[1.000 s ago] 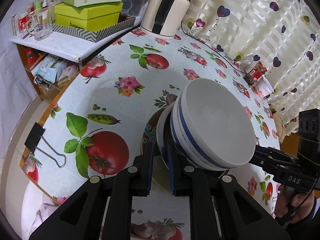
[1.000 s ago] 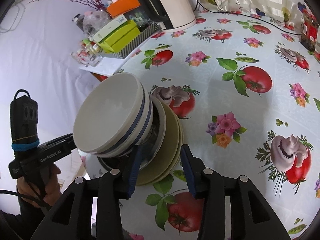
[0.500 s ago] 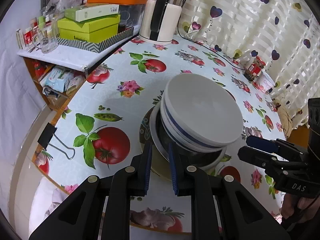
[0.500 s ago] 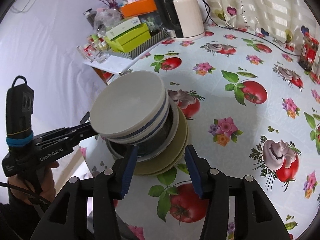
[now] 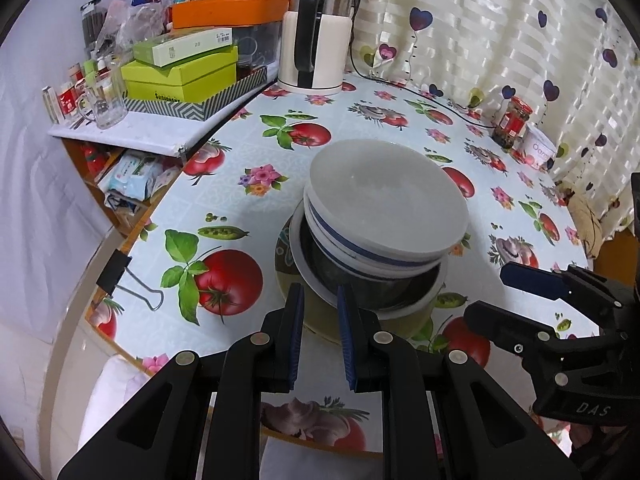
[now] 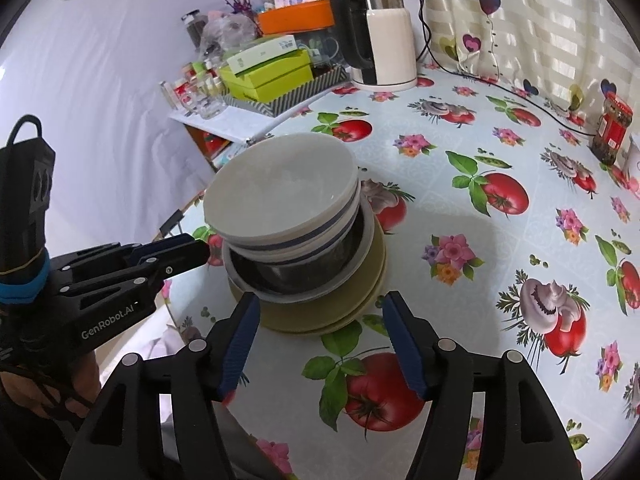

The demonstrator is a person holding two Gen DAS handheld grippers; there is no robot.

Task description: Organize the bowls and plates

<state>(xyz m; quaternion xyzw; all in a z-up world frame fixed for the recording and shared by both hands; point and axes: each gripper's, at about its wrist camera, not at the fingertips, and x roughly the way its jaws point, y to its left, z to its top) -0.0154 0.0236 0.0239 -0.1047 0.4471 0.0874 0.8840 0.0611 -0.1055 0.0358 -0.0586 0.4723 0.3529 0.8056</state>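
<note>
A stack of dishes stands on the tomato-print table: white bowls with a blue band (image 5: 384,204) (image 6: 280,192) nested in a dark bowl with a white rim (image 5: 372,292) (image 6: 304,276), on olive plates (image 5: 320,320) (image 6: 332,308). My left gripper (image 5: 319,300) is open by a narrow gap, just in front of the stack's near edge, holding nothing. My right gripper (image 6: 320,312) is open wide and empty, its fingers astride the near edge of the plates without touching. Each gripper shows in the other's view, the right one (image 5: 520,292) and the left one (image 6: 188,248).
A white kettle (image 5: 316,40) stands at the back of the table. A side shelf holds green boxes (image 5: 180,76), an orange box and glassware (image 5: 100,96). A jar (image 5: 512,120) and a cup stand at the far right by the curtain. A binder clip (image 5: 120,276) grips the table's left edge.
Both grippers have pulled back from the stack and let it go. The stack now rests level on the table, where it was tilted and held before. The right gripper has opened wider.
</note>
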